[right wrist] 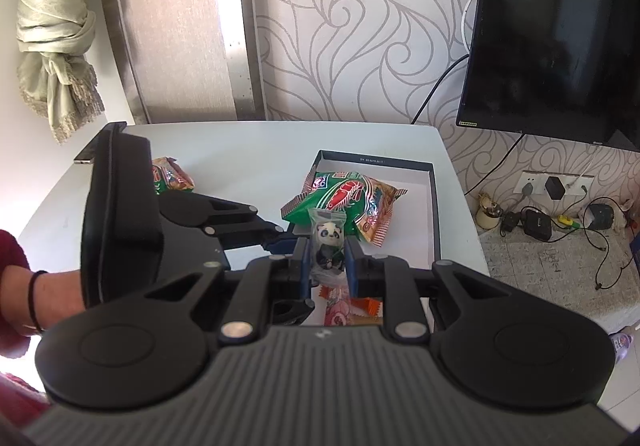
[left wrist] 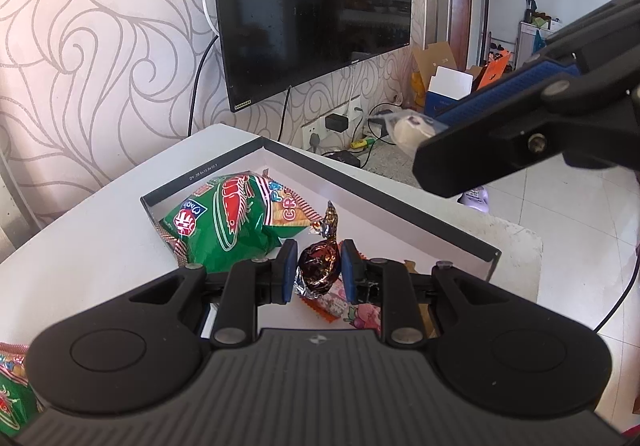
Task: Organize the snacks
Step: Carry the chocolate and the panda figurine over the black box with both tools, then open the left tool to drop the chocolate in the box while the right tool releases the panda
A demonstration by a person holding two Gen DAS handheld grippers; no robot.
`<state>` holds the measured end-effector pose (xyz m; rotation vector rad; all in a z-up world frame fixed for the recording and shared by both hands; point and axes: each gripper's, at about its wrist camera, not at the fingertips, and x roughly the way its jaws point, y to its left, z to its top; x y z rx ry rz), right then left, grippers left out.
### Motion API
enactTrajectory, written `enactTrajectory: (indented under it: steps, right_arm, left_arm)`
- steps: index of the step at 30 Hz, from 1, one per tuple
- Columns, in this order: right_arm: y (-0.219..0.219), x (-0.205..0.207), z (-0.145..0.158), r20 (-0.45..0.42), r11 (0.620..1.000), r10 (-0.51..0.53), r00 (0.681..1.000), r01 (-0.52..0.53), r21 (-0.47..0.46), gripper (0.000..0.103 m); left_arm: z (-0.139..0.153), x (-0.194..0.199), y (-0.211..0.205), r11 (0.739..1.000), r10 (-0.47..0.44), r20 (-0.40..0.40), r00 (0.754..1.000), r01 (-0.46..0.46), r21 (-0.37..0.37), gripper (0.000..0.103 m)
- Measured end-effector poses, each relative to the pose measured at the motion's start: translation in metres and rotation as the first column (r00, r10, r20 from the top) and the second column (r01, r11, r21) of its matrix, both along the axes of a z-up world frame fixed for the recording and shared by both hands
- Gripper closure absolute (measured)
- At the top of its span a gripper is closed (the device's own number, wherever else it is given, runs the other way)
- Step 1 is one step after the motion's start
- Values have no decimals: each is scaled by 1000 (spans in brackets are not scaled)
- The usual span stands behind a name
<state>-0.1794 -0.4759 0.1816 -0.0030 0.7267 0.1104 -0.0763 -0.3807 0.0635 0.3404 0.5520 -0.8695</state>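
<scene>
Left gripper [left wrist: 319, 270]: jaws clamped on foil-wrapped chocolate [left wrist: 318, 266], above box [left wrist: 400, 224]. Right gripper [right wrist: 327, 266]: jaws clamped on panda sweet [right wrist: 329, 242], above box. Green prawn-cracker bag [left wrist: 236, 221] inside box.

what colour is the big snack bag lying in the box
Mostly green, with a red shrimp drawing and orange edges: the snack bag in the box, clearest from the left wrist.

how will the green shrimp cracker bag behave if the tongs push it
The green shrimp cracker bag looks puffy and crinkled, so it probably slides lightly and dents rather than staying stiff. Its glossy film may be slippery. It overhangs the box rim, so it could tip.
</scene>
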Motion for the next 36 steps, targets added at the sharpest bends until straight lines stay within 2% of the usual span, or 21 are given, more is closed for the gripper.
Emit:
enactTrajectory:
  steps: [14,22,27,36]
  right_arm:
    - [-11,15,0,-2,999,33,999,-33,-4,82]
    - [-15,17,-5,-18,1000,29,999,-29,-2,82]
    - [-17,19,-5,-27,1000,26,999,-26,-4,82]
    - [-20,19,-10,-42,1000,19,999,-19,0,82]
  left_arm:
    - [-2,12,-15,1000,18,-11,1000,-18,7,76]
    - [-14,18,-26,1000,19,-43,999,-18,17,76]
    - [-19,20,-32,999,27,-33,999,-26,26,75]
    - [-24,19,-34,999,26,-18,999,-26,38,50]
